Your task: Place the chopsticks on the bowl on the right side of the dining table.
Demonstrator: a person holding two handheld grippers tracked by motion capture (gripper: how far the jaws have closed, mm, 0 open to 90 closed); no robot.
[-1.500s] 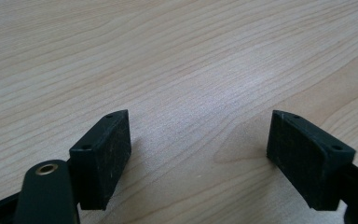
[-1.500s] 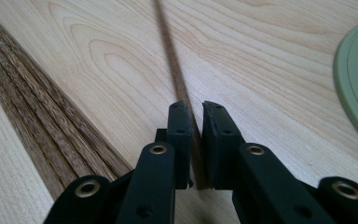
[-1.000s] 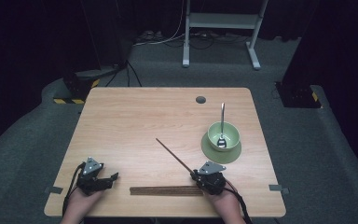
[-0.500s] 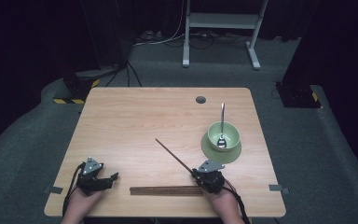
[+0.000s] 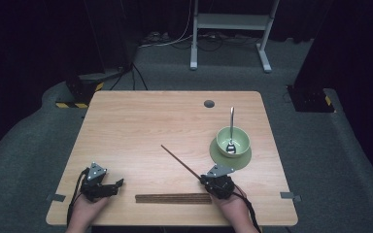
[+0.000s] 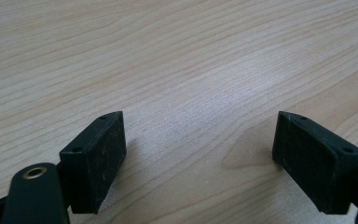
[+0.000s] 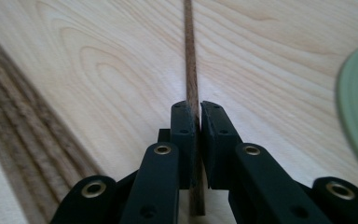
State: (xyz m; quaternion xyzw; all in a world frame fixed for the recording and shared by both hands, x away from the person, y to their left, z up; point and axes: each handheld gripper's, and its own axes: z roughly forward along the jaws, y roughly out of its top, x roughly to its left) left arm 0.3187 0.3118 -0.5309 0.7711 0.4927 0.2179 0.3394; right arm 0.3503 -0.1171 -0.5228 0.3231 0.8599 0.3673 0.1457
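Tongs in the person's right hand, the right tongs (image 5: 205, 179), are clenching a thin dark-brown wooden chopstick (image 5: 180, 161) near its close end; in the right gripper view the two black jaws are pressing on the stick from both sides (image 7: 195, 122). That chopstick is stretching away from the tongs across the pale wooden surface (image 5: 145, 126), pointing up and to the left in the high view. Just beside the right tongs, along the near edge, a long flat brown wooden strip (image 5: 173, 198) is lying lengthwise; whether it is touching them cannot be told. Beyond the right tongs, a green bowl (image 5: 233, 141) is sitting on a round green plate (image 5: 226, 160), and a metal spoon (image 5: 231, 127) is standing in the bowl with its handle leaning over the far rim. The left tongs (image 5: 119, 183) are resting released near the front left corner, jaws standing wide apart over bare wood (image 6: 198, 154), gripping nothing.
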